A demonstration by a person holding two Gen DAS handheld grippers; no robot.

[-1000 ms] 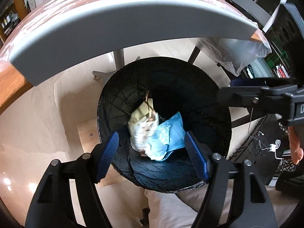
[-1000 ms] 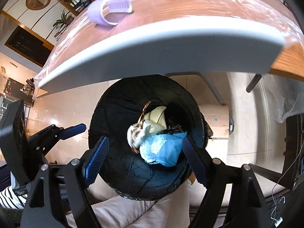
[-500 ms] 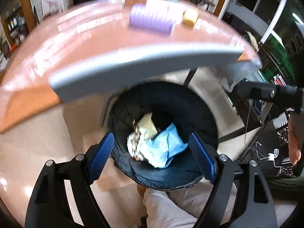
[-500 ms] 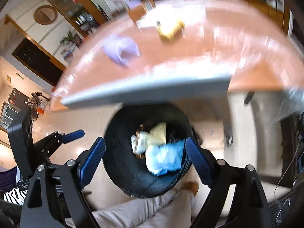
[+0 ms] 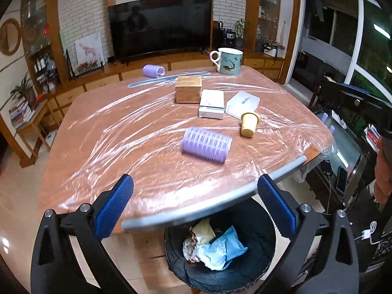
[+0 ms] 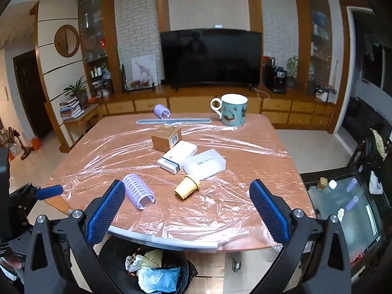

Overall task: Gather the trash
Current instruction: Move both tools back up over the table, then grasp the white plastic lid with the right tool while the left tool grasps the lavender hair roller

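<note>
1. Frankly, little writing was readable: the white carton (image 6: 177,156) carried a blue stripe with print too small for me to make out, and the clear flat case (image 6: 205,163) beside it bore a dark label line I could not read. The brown box (image 6: 166,134) showed a barcode sticker on its side.
2. Compared with a second earlier, both my cameras had tipped up from looking straight into the bin to facing across the table (image 5: 147,132); the bin had dropped to the bottom of each view, and the far television and teal mug (image 5: 230,61) had come into sight.
3. My left gripper (image 5: 196,210) and right gripper (image 6: 187,212) were both opening wide, with nothing between the blue pads of either.
4. The black-lined trash bin (image 5: 254,230) stood on the floor under the table's near edge. In it lay the collected trash: a crumpled blue wrapper (image 5: 225,250), a pale yellowish paper (image 5: 204,229) and a silvery crumpled piece (image 5: 191,247), heaped together.
5. On the plastic-wrapped tabletop, a lilac hair roller (image 5: 207,144) lay on its side near a small yellow paper cup (image 5: 248,124), also tipped over. Whether the mug held anything, I could not tell.
</note>
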